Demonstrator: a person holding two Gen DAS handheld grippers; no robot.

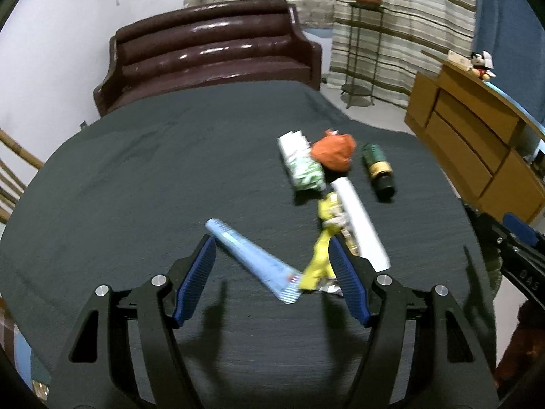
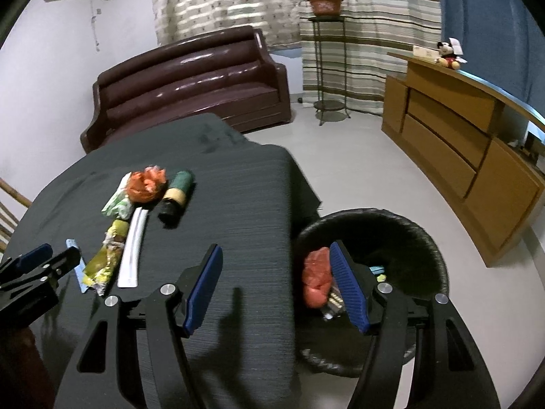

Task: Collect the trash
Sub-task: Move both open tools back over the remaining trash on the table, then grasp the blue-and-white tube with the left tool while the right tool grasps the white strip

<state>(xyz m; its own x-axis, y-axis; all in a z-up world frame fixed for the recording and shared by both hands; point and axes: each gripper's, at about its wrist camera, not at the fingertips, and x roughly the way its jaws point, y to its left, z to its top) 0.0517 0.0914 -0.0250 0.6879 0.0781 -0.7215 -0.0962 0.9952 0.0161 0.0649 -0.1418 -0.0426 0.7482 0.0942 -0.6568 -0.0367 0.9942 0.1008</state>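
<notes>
Trash lies on a table with a dark cloth. My left gripper is open just above a light blue tube, which lies between its fingers beside a yellow wrapper. Behind these lie a white strip, a green-white packet, an orange crumpled bag and a dark green bottle. My right gripper is open and empty, over the table's right edge and the black bin, which holds a red bag and other scraps.
A brown sofa stands behind the table. A wooden cabinet is at the right, with a plant stand by the striped curtain. The bin sits on the pale floor next to the table.
</notes>
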